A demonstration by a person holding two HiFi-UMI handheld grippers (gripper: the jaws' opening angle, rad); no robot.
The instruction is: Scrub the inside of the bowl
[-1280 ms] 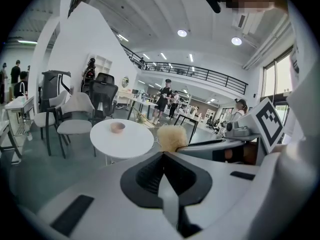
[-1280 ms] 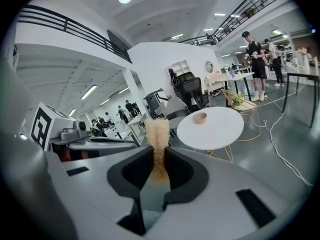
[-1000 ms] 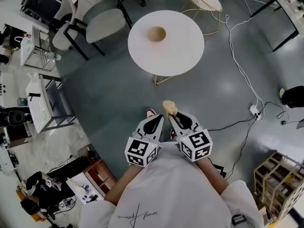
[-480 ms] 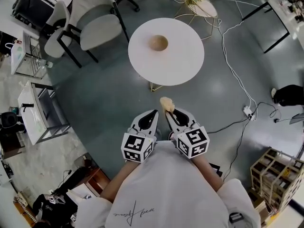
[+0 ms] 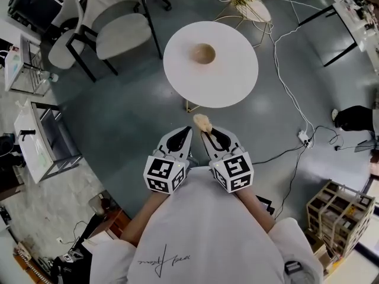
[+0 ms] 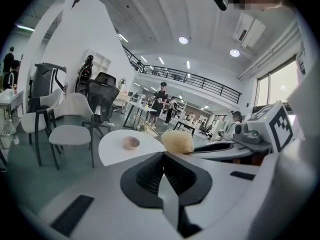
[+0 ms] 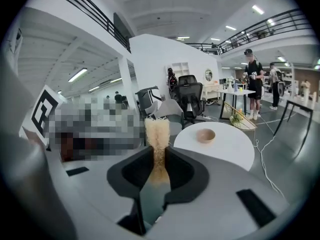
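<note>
A small tan bowl [image 5: 203, 53] stands upright near the middle of a round white table [image 5: 237, 81], some way ahead of me; it also shows as the bowl [image 6: 131, 143] and the bowl [image 7: 205, 135]. My right gripper [image 5: 204, 131] is shut on a yellowish scrubbing sponge [image 5: 202, 122], which sticks out beyond its tips as the sponge [image 7: 157, 134]. My left gripper [image 5: 185, 132] is shut with nothing between its jaws. Both are held close to my body above the floor, well short of the table.
Grey chairs [image 5: 115, 25] stand left of the table. A wire-frame stand [image 5: 251, 2] is behind it. Cables [image 5: 290, 81] trail over the floor on the right to a power strip [image 5: 303, 138]. Wooden crates [image 5: 337, 215] sit at the right, trolleys [image 5: 35, 141] at the left.
The table and bowl have come slightly nearer and more centred in the head view. Both grippers stay shut, close together, the sponge still in the right one.
</note>
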